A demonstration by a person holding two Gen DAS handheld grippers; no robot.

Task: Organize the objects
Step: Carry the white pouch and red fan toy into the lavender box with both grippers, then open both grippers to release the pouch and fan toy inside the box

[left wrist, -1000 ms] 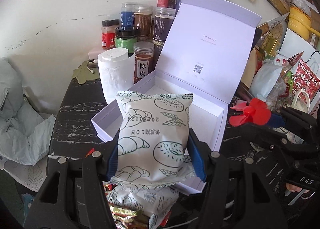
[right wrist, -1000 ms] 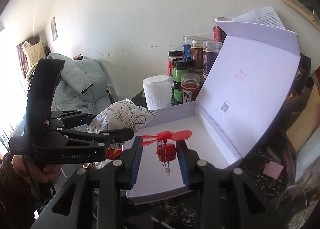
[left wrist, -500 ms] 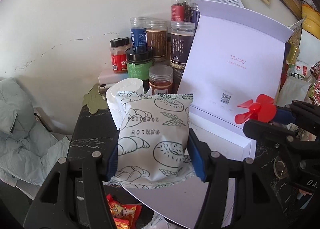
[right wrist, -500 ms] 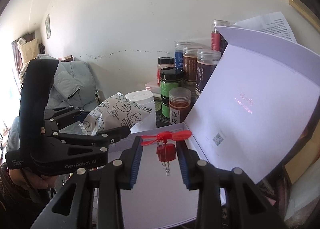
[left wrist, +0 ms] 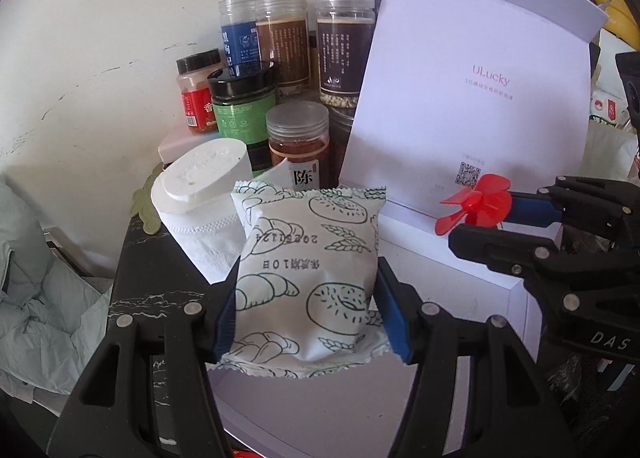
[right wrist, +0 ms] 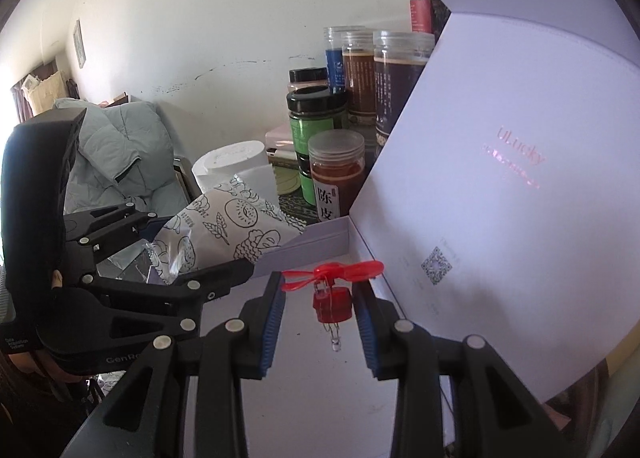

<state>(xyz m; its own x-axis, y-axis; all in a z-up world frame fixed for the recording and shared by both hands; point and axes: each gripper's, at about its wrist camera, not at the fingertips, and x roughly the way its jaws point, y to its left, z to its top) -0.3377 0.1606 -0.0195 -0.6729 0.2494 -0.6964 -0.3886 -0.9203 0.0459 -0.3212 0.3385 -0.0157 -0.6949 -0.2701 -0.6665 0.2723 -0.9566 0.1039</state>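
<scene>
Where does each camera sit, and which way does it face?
Left wrist: on the left gripper, looking down over the snack packet in its jaws toward the open white box and jars; the right gripper shows.
Right wrist: on the right gripper, looking over the red fan into the box; the left gripper shows.
Shared: box, jars, packet, fan.

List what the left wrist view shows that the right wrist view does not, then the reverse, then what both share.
Left wrist only: the packet's printed face with its date code, and a red-labelled jar on the left. Right wrist only: the small part dangling under the red fan, and the grey bedding. Both: the snack packet in the left hand-held gripper, the red fan in the right hand-held gripper, the open white box and the tissue roll.
</scene>
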